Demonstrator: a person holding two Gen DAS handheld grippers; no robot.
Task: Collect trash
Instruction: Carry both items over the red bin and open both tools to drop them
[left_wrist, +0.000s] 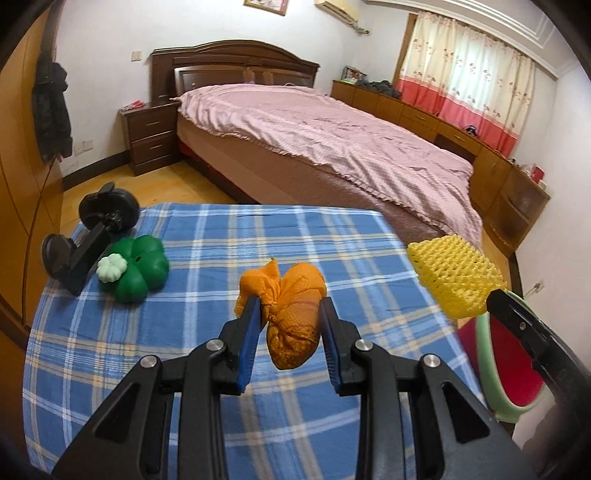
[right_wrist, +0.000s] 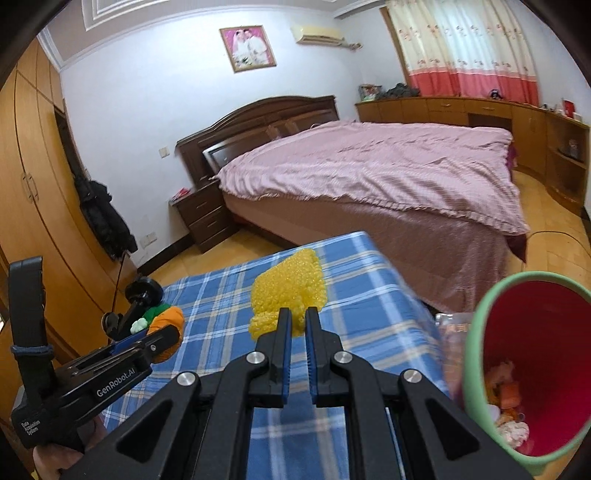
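Blue plaid cloth covers the surface (left_wrist: 207, 240) that stands at the foot of a bed (left_wrist: 332, 147) with a pink cover, in a bedroom with wooden wardrobes and a red and cream curtain (left_wrist: 469, 81).

An orange mesh bundle (left_wrist: 291, 314), knotted at one side, is lifted clear of the cloth and pinched between the blue pads of the left gripper (left_wrist: 290, 310), whose jaws stand narrow and press on it from both sides. A yellow foam net (right_wrist: 288, 295) is held up above the surface by the right gripper (right_wrist: 295, 314); its jaws are almost fully closed on the net's lower edge. In the left wrist view the same net shows at the right, just above the rim of a bin.

That bin (right_wrist: 480, 369), red inside with a pale green rim, stands beside the right edge of the surface and is tipped toward the right camera, with crumpled scraps at its bottom.

On the far left corner of the surface lies a green clover-shaped item (left_wrist: 142, 269) with a small pale flower shape on it, touching a black stand with round ends (left_wrist: 92, 236).
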